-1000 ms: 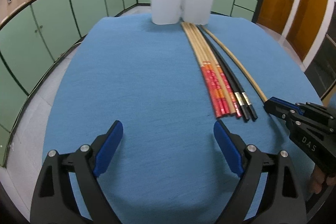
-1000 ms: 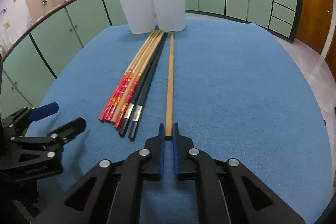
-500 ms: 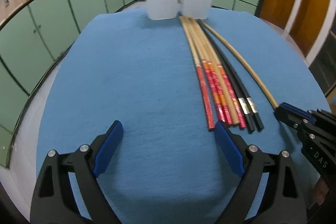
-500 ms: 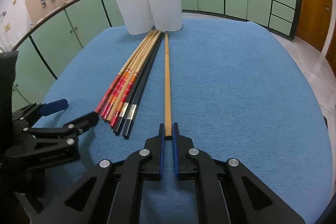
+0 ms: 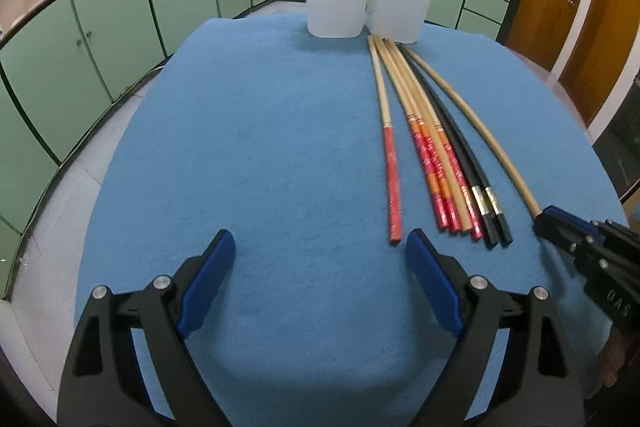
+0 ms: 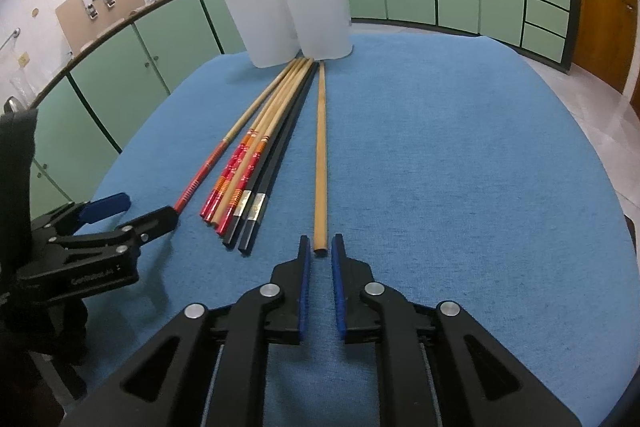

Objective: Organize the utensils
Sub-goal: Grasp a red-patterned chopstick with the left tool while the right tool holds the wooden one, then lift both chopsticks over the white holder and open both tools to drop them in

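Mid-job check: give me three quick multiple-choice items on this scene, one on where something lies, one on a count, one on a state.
1. Where does the plain wooden chopstick lie relative to the black pair?
A. On the side away from the red-patterned ones
B. Between the red-patterned ones
C. Inside a cup

2. How many white cups stand on the blue cloth?
A. One
B. Two
C. Four

3. What is the left gripper holding?
A. A black chopstick
B. A cup
C. Nothing

Answers: 1 A, it lies apart, just ahead of the right gripper, whose jaws are opening. 2 B, two stand side by side. 3 C, only cloth shows between its wide jaws.
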Available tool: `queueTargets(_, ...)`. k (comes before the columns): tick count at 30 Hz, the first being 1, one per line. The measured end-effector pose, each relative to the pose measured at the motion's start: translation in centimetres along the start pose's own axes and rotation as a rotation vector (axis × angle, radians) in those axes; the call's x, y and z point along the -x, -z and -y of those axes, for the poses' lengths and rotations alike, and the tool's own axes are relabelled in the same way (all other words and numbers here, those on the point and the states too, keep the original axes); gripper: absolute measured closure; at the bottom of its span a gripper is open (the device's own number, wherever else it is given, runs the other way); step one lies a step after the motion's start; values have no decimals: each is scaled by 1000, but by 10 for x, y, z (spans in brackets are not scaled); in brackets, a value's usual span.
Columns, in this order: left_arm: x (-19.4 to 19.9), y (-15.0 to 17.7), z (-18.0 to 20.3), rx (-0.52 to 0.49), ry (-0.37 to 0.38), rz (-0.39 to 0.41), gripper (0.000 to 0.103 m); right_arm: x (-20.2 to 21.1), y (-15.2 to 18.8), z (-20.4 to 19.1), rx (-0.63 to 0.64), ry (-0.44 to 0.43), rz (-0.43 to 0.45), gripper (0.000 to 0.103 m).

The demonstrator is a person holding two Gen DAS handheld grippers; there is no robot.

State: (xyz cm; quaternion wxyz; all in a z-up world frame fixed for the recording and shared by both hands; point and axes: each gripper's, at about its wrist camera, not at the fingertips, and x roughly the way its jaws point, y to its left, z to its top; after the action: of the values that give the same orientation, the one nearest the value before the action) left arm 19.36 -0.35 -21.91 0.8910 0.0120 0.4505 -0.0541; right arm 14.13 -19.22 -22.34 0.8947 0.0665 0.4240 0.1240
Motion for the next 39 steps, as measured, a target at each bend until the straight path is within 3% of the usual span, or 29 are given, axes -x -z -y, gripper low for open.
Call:
queueTargets(5,-6,-5,7,-5,-4,4,25,-5,-4,-4,16,10,-4,91)
queueTargets(11,-3,-3,15,-16,9,23,45,-5,-4,-5,21,11,-3,96)
queueTargets(19,-4,-3,35,-45,49,39,98,1,-1,2,-10,11,7,96)
queueTargets(27,10,-6,29,-26,68,42,98,22,-5,4,27,34,38,96)
queueTargets(39,124,-51,15,-92,43,268,98,100,-69,2,105,33,208,96)
